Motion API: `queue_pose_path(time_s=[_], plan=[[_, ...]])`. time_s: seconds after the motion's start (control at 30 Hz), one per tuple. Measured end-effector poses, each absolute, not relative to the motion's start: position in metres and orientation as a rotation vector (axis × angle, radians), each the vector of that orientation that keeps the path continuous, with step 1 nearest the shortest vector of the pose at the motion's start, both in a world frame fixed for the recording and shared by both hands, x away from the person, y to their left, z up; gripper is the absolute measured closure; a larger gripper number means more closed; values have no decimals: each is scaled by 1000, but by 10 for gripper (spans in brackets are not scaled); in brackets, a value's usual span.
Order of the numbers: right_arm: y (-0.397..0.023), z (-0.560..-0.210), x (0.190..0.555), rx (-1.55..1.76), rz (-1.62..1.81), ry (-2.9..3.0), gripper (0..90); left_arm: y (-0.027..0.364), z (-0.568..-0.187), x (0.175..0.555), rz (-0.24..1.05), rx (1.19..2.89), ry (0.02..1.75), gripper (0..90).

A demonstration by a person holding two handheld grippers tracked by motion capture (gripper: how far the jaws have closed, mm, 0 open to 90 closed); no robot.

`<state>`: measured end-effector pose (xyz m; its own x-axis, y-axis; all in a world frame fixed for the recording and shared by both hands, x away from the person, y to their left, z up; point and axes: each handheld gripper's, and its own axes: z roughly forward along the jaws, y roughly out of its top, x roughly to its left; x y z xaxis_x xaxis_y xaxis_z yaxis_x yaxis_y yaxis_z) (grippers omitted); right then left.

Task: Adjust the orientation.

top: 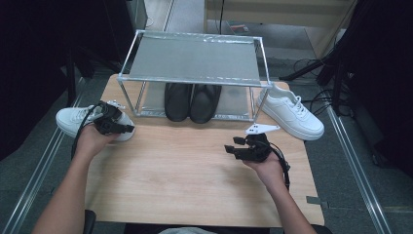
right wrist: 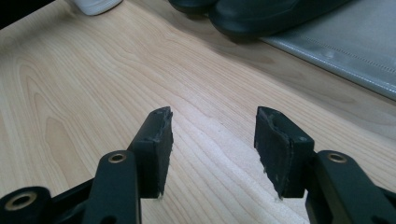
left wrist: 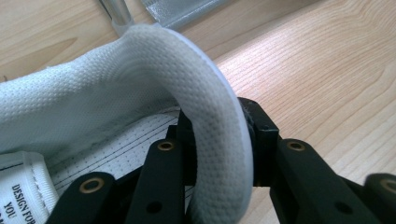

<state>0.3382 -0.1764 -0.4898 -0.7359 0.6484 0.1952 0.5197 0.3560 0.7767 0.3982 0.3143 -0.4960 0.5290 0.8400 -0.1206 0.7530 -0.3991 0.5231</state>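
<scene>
L hand-held gripper sits at approx 9 o'clock on the worktop, clamped on the padded heel collar of the left white sneaker: one jaw inside the shoe, other outside, pads pressing the collar from both sides. That sneaker lies at the worktop's L edge, long axis running roughly 3-to-9, toe pointing to 9 o'clock and overhanging the edge, heel toward centre. Sole looks down on the wood.

R hand-held gripper hovers at approx 4 o'clock, jaws apart w/ nothing between them, bare wood under them, tips aimed toward 9–10 o'clock.

Further out: metal shoe rack at 12 o'clock, top shelf bare. Pair of black shoes on its lower level, toes facing 6 o'clock. Right white sneaker stands just beside the rack at approx 2 o'clock, long axis diagonal, toe toward 4–5 o'clock, heel near the rack post.
</scene>
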Motion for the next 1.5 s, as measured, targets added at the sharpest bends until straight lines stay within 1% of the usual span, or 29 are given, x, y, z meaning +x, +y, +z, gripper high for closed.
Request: queue_pose_path(time_s=[0.33,0.57,0.7,0.77,0.93,1.1,1.27,1.5], plan=[[-177,-490,338,1077,1330,2463,484,319,-491,395,201,2228,1279,756],[-174,-489,336,1065,1327,2477,482,319,-478,389,242,2216,1290,760],[-174,-489,336,1068,1322,2480,481,315,-468,385,233,2208,1291,753],[-174,-489,336,1068,1326,2477,482,311,-463,382,222,2219,1280,748],[-173,-490,336,1065,1315,2479,482,290,-454,376,245,2284,1239,748],[-174,-490,336,1070,1315,2480,482,273,-442,365,219,2266,1192,749],[-173,-489,337,1065,1322,2481,482,251,-442,353,184,2300,1178,746],[-170,-490,341,1052,1320,2491,483,226,-440,334,193,2333,1116,746]])
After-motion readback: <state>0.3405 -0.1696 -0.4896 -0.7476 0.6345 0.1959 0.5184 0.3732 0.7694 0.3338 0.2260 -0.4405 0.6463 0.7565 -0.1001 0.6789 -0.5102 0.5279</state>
